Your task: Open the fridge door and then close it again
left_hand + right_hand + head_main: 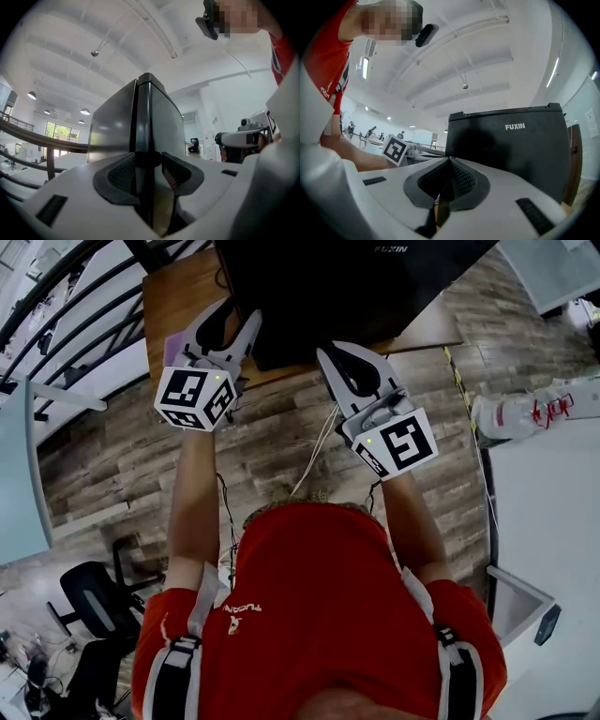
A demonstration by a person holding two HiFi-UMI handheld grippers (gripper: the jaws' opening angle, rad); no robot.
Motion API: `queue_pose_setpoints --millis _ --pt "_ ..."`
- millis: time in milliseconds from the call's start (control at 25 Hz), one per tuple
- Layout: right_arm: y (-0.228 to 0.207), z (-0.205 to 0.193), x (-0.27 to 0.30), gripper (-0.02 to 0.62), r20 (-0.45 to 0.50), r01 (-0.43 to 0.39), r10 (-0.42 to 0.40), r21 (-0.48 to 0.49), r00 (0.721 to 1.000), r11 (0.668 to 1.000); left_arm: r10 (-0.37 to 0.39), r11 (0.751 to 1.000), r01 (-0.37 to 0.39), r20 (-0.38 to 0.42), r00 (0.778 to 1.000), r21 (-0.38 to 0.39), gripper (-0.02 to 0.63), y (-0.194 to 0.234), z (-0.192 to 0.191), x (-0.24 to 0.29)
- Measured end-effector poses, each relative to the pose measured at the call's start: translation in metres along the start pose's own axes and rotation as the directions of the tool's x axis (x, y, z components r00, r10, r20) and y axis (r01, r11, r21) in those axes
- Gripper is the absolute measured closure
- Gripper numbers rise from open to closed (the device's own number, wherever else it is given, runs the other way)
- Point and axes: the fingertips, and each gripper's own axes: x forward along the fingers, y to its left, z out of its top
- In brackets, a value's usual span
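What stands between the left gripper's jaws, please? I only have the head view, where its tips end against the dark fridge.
Observer: In the left gripper view, the left gripper has its jaws apart, and the fridge's vertical corner edge runs up the gap between them.
Operator: Thank you. Is the door ajar there?
Observer: No gap shows; the seam beside that corner is a thin, closed line.
Operator: And how does the right gripper stand?
Observer: In the right gripper view, the right gripper has its jaws together with nothing between them. It faces the fridge side that bears the FUXIN print.
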Motion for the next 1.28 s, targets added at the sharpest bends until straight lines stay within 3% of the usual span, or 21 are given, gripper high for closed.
queue_pose_setpoints --millis 320,920,1280 --pt "0.000 -0.005 -0.003 0.569 -0.019 0.008 -0.007 0.011 1.000 1.000 -0.041 0.999 0.041 0.017 0.999 -0.013 0.437 0.002 0.001 0.003" --pt "0.009 -0.001 -0.016 0.569 -0.015 0.035 -0.035 -0.003 0.999 0.999 -0.001 1.000 0.000 -0.012 1.000 -0.008 0.434 0.002 -0.001 -0.004" --pt "0.005 0.002 -0.035 0.569 -0.012 0.080 -0.080 0.003 0.997 0.997 -0.039 0.999 0.039 0.024 0.999 0.008 0.449 -0.046 0.004 -0.031"
